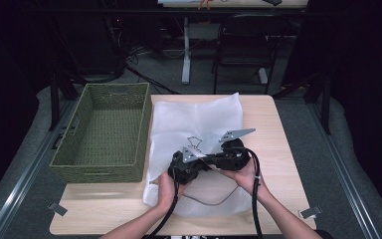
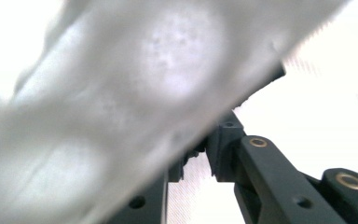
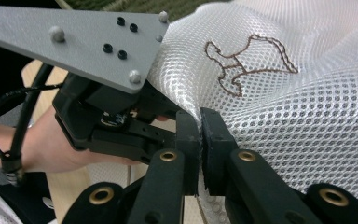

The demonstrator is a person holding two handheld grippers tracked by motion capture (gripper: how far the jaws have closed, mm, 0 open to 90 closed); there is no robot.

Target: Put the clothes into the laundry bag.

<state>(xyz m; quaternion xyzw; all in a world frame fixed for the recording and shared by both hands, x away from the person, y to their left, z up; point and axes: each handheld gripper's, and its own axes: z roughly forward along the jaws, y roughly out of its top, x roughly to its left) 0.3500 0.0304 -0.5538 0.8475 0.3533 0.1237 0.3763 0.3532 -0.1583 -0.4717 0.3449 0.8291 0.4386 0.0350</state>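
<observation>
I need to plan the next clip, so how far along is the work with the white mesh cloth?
Done: the white mesh cloth lies spread on the table beside the green basket. In hand: the right gripper is shut on a fold of it, and the left gripper meets the same fold, cloth draped across its camera. Left: the basket holds nothing, so any folding or stowing probably remains.

Counted on the table (image 1: 278, 149): one white mesh bag (image 1: 199, 124) bearing one brown stitched outline (image 3: 249, 60), and one green woven basket (image 1: 102, 132). Two grippers are present, left gripper (image 1: 183, 169) and right gripper (image 1: 229, 152), each carrying one grey three-cornered plate.
</observation>
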